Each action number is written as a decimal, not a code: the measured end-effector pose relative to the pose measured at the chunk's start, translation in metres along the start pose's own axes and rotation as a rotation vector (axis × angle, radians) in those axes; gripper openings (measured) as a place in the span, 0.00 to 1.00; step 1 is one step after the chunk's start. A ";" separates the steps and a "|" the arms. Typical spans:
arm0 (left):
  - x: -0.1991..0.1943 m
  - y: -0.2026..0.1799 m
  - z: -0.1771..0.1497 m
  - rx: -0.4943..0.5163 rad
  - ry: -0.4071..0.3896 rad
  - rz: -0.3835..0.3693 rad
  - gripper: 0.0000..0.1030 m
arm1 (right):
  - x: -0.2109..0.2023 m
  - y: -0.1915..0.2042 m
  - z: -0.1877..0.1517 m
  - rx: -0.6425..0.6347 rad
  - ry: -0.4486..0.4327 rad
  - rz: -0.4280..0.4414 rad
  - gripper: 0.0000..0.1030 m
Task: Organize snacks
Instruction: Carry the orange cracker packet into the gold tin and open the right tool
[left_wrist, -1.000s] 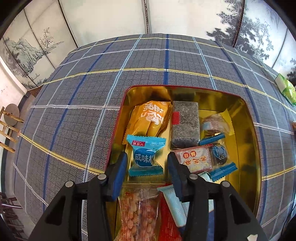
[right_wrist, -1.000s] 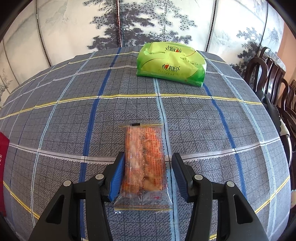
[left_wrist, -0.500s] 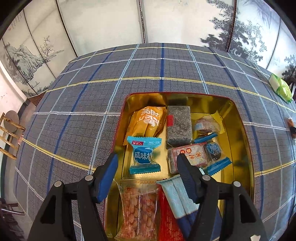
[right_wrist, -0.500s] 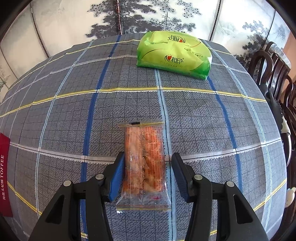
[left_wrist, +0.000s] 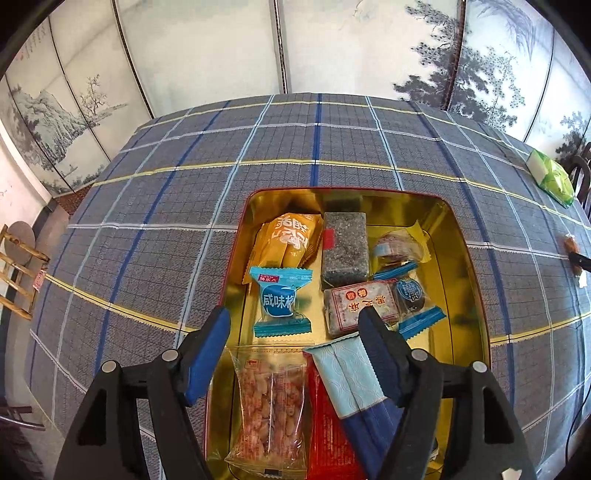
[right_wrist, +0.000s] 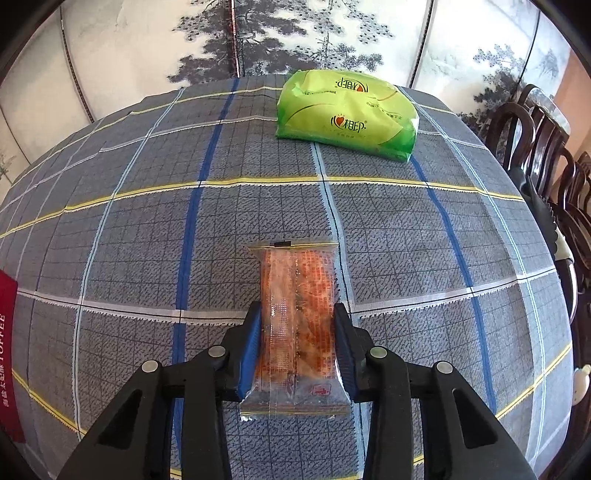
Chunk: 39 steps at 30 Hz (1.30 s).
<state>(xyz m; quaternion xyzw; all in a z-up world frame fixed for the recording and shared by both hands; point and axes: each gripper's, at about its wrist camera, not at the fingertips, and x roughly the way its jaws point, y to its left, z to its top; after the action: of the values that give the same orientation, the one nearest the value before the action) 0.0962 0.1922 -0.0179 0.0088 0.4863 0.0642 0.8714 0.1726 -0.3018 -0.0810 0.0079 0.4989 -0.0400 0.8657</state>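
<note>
1. On the plaid tablecloth (right_wrist: 369, 229), the right gripper (right_wrist: 297, 347) points steeply down at a clear packet of orange snack (right_wrist: 297, 317) that lies flat on the cloth.
2. Its jaws are closing, with the packet between them; both blue pads (right_wrist: 249, 343) already press the packet's long sides.
3. Farther back on the same cloth lies a green tissue pack (right_wrist: 347, 118), well apart from the packet.
4. Over the gold tin (left_wrist: 465, 258), the left gripper (left_wrist: 295, 354) hangs with its jaws opening and nothing between the pads.
5. Inside the tin lie a yellow packet (left_wrist: 286, 240), a grey block (left_wrist: 345, 251), a blue candy (left_wrist: 280, 302), a brown wrapped bar (left_wrist: 360, 306), a peanut packet (left_wrist: 271, 398) and a pale blue packet (left_wrist: 347, 376).
6. The peanut packet and the pale blue packet sit at the tin's near end, just below the spread fingers.
</note>
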 end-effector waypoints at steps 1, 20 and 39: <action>-0.001 -0.001 -0.001 0.007 -0.003 0.006 0.70 | 0.000 0.000 0.000 0.008 0.001 0.001 0.37; -0.034 -0.006 -0.019 0.031 -0.078 0.064 0.89 | -0.028 0.015 -0.026 0.033 -0.083 0.001 0.36; -0.056 0.002 -0.030 -0.002 -0.121 0.046 0.96 | -0.080 0.072 -0.048 -0.023 -0.162 0.046 0.36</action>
<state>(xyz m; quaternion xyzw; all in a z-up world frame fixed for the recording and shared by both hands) 0.0416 0.1863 0.0135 0.0229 0.4323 0.0842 0.8975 0.0967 -0.2227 -0.0381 0.0061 0.4273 -0.0147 0.9040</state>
